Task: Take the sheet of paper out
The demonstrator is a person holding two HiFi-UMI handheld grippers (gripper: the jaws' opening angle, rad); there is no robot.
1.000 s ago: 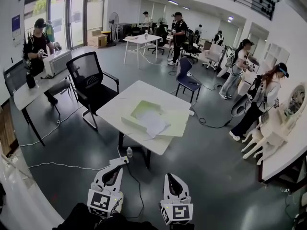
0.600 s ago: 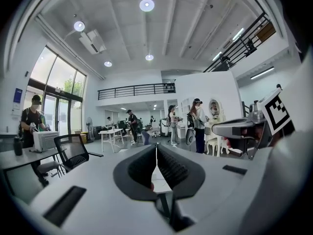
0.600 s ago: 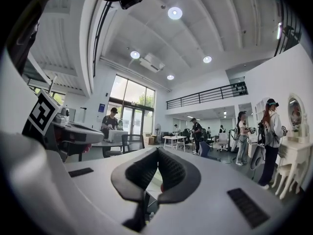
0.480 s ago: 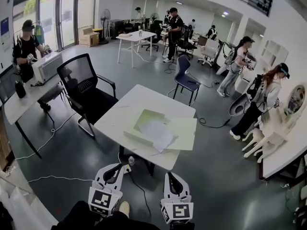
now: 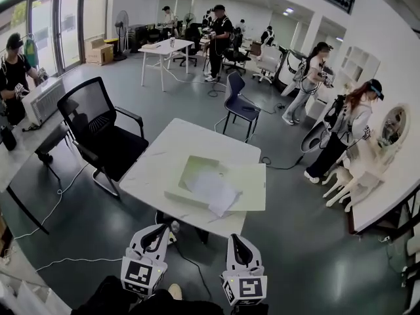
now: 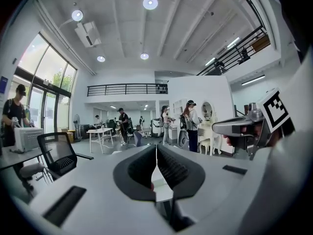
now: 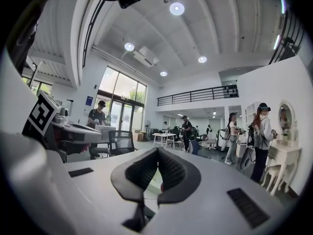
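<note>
Short of the white table's [image 5: 161, 153] near edge, the left gripper [image 5: 163, 230] and the right gripper [image 5: 234, 240] were held side by side over the grey floor, both aimed toward the table and touching nothing on it; the left gripper view showed its jaws pressed together along their whole length with nothing pinched between them, and the right gripper view showed the same of the right claw, pads closed on each other and empty; each carried its marker cube at the rear. On the table's near half lay what looked like a pale-green folder [image 5: 241, 179], opened flat; the sheet of paper [image 5: 211, 190] rested on top of it, white, slightly skewed, one corner reaching toward the table's near edge; the far half of the tabletop was bare white. At the table's left side stood a black mesh-backed office chair [image 5: 98, 133], just beside the tabletop; beyond the table's far end stood a dark blue chair [image 5: 237, 102]; a black cable [image 5: 282, 168] trailed across the floor to the table's right. Well to the right of the table a person in dark clothes [image 5: 344, 133] stood at a white counter; farther behind the table, others stood round a smaller white table [image 5: 164, 46].
</note>
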